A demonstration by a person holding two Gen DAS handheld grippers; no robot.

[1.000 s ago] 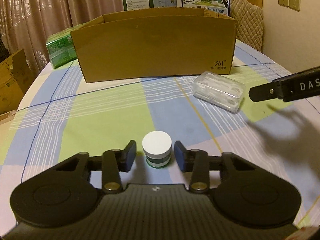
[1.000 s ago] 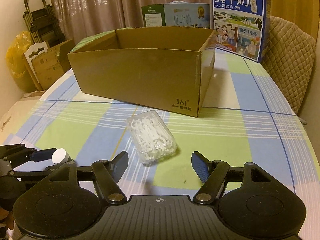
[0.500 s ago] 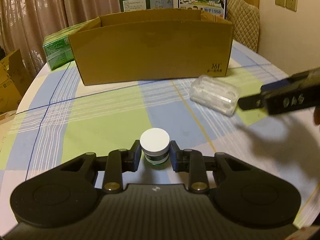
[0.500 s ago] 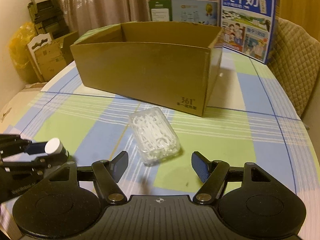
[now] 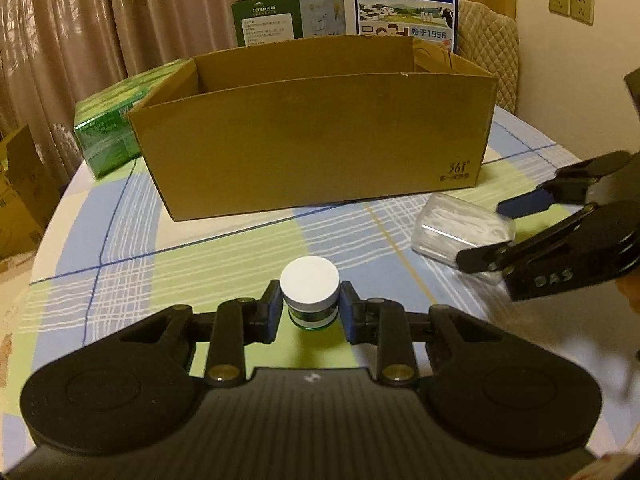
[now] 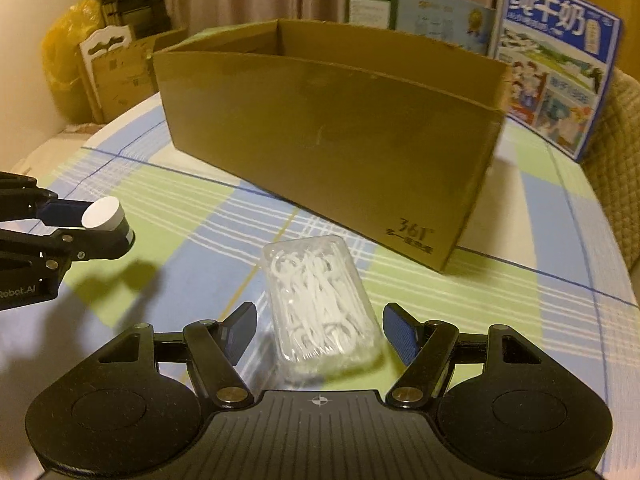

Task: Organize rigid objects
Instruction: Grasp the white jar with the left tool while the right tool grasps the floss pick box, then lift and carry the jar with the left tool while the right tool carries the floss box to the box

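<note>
My left gripper [image 5: 309,310] is shut on a small jar with a white lid [image 5: 310,290] and holds it above the checked tablecloth; it also shows in the right wrist view [image 6: 106,216]. My right gripper [image 6: 320,330] is open, its fingers on either side of a clear plastic box of white floss picks [image 6: 320,308] lying on the table. That box also shows in the left wrist view [image 5: 460,230]. An open brown cardboard box [image 5: 312,136] stands behind both.
A blue milk carton [image 5: 404,4] and a green-and-white carton [image 5: 280,16] stand behind the cardboard box. A green package [image 5: 108,132] lies to its left. A quilted chair [image 5: 492,56] is at the far right. Curtains hang behind.
My left gripper closed on the jar and lifted it off the table. My right gripper moved forward so the floss pick box now lies between its open fingers.
</note>
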